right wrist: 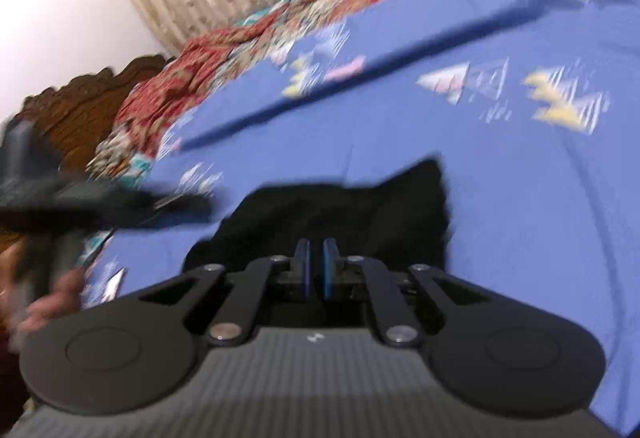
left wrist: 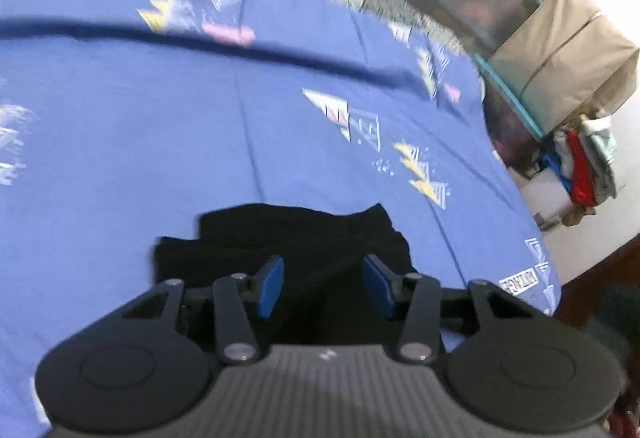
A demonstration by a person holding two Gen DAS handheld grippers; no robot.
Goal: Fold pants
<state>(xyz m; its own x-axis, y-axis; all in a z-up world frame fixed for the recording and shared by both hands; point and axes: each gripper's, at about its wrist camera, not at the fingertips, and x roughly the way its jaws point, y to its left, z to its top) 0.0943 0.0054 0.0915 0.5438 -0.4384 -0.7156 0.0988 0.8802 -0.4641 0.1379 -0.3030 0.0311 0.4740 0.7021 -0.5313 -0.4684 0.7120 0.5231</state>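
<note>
Pants: black pants lay folded on the blue bedsheet.
Left gripper: jaws apart, nothing clamped, above the pants.
Right gripper: jaws nearly together, nothing visibly gripped.

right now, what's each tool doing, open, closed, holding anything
Left tool: open, pads apart above the black pants, gripping nothing.
Right tool: closed, only a thin gap between the pads; whether it pinches the pants cannot be told.

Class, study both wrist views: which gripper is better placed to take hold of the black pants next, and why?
Probably the left gripper: its jaws stand apart over the black pants, ready to close. The right gripper is nearly shut and would first have to open.
</note>
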